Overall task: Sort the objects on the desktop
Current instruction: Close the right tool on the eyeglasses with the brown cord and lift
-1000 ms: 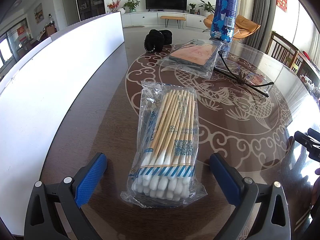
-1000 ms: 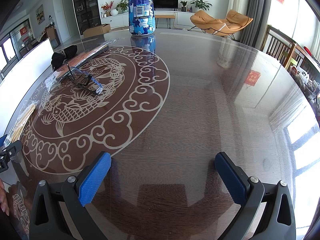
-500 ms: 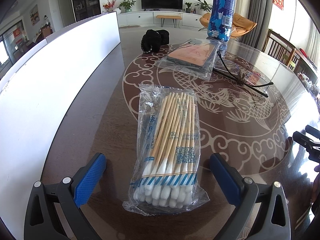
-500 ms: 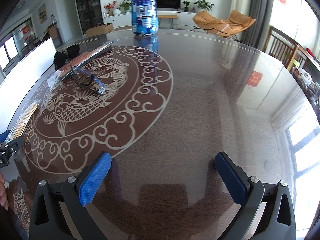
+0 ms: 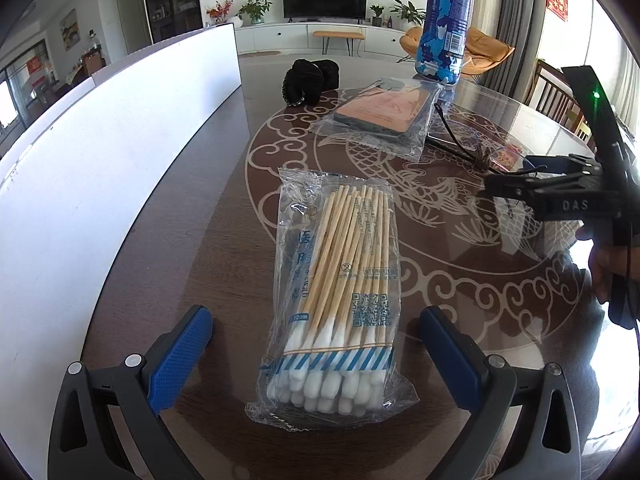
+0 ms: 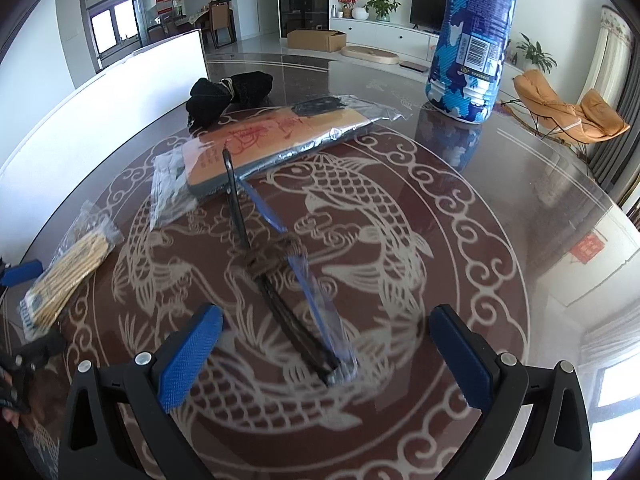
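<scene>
A: Where is the bag of cotton swabs (image 5: 340,300)?

B: Flat on the bench (image 5: 192,240), lengthwise between the blue pads of the left tongs (image 5: 316,348). Those tongs are spread wide and touch nothing; each pad stands clear of the bag's sides, and the cotton tips point toward the camera.

A: And the right tongs (image 6: 326,356)?

B: Also wide apart and empty. A pair of glasses (image 6: 280,280) in a clear sleeve lies between the pads, running away from the camera, with a brown cord knotted around the middle. It looks blurred, and I cannot tell whether either pad touches it.

A: What else lies around?

B: Just past the glasses is an orange flat packet (image 6: 276,140) in a plastic wrapper; one black arm of the glasses rests against its near edge. Behind it sits a bundle of black cloth (image 6: 228,94), and to the right stands a blue-and-white patterned bottle (image 6: 472,40), upright. A white board (image 5: 100,152) runs along the bench's left edge, beside the swabs.

A: Are the two tools close?

B: From the left wrist view the right tool shows at the right edge, over the glasses, well apart from the swabs.
</scene>
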Demonstrator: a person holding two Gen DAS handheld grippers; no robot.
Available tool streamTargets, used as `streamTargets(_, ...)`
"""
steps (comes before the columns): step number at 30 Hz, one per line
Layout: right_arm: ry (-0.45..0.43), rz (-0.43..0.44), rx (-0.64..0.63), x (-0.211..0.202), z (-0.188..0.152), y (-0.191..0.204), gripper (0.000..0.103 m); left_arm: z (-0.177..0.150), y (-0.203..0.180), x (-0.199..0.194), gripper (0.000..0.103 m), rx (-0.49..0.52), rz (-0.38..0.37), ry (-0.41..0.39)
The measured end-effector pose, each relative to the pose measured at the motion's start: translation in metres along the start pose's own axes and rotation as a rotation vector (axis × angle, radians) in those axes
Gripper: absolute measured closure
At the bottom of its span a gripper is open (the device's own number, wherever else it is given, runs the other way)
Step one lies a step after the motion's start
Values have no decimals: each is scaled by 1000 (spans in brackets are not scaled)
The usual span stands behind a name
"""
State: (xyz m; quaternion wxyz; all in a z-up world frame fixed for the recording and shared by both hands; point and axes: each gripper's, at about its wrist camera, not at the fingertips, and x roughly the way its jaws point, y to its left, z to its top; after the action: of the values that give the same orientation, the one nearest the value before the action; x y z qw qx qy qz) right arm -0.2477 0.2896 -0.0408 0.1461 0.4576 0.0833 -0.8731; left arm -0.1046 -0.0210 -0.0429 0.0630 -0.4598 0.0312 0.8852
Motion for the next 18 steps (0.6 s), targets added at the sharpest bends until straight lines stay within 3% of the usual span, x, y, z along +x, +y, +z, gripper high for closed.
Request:
streamTargets(2, -20, 1, -4, -1, 6, 6, 19, 0, 0, 0, 0, 0, 0, 0)
streamTargets(4, -28, -7, 5, -5, 7, 9, 56, 0, 0, 0, 0, 0, 0, 0)
streamTargets(6, -31, -14, 2, -10, 0, 13, 69, 0, 0, 0, 0, 0, 1, 0)
streamTargets(13, -40, -41, 128, -60, -69, 23, 71, 0, 0, -1, 0, -1, 4, 0)
streamTargets(16, -74, -5, 134, -80, -98, 38, 72, 0, 0, -1, 0, -1, 4, 0)
streamTargets(18, -83, -28, 129, -85, -107, 44, 70, 0, 1, -1, 0, -1, 4, 0)
